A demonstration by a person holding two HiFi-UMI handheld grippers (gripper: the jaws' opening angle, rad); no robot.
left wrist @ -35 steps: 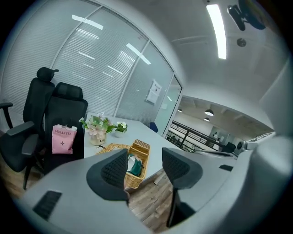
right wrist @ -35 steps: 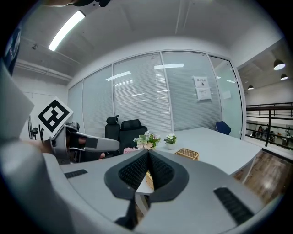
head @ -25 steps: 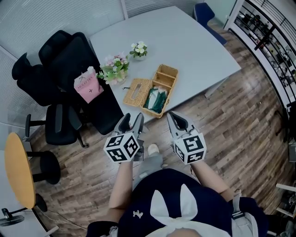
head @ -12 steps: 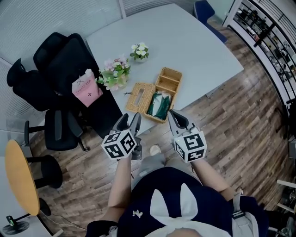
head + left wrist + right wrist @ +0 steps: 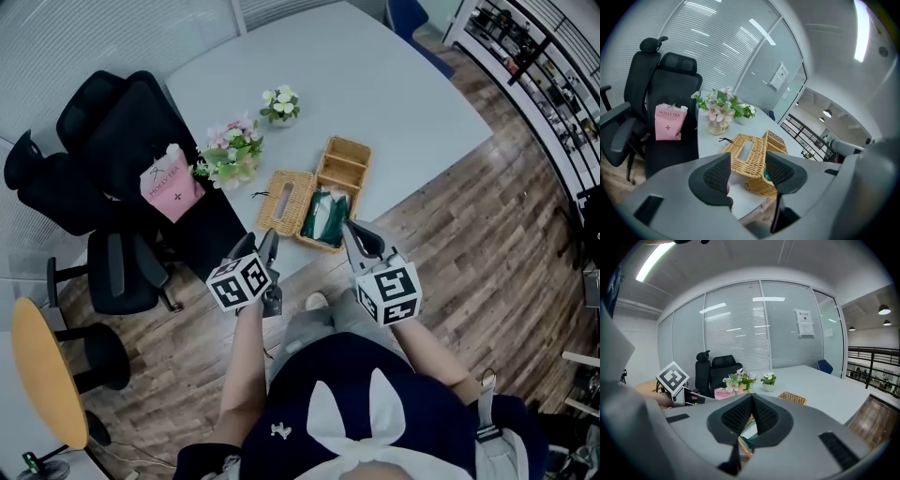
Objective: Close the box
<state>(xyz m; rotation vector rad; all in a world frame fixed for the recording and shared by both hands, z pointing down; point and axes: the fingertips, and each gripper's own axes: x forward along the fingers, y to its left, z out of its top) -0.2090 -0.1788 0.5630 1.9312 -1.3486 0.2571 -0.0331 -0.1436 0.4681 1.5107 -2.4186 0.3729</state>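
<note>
An open wicker box (image 5: 343, 165) sits near the front edge of the grey table (image 5: 375, 84). Its slotted lid (image 5: 285, 201) lies flipped open to the left, and green packets (image 5: 324, 217) fill the near compartment. My left gripper (image 5: 259, 244) hovers just short of the table edge, below the lid, jaws open and empty. In the left gripper view the lid (image 5: 746, 149) shows between the pads of the left gripper (image 5: 747, 172). My right gripper (image 5: 350, 230) is shut and empty, just in front of the box's near end. The right gripper (image 5: 751, 416) hides most of the box (image 5: 793, 398).
A vase of pink flowers (image 5: 228, 150) and a small white-flowered pot (image 5: 279, 101) stand behind the box. A pink paper bag (image 5: 171, 186) rests on a black office chair (image 5: 112, 131) at the table's left. An orange round table (image 5: 42, 375) is far left. Wooden floor lies beneath me.
I have moved closer to the table; both grippers now reach nearly to its front edge by the box. The left gripper view now looks down on the lid. Jaw states are unchanged.
</note>
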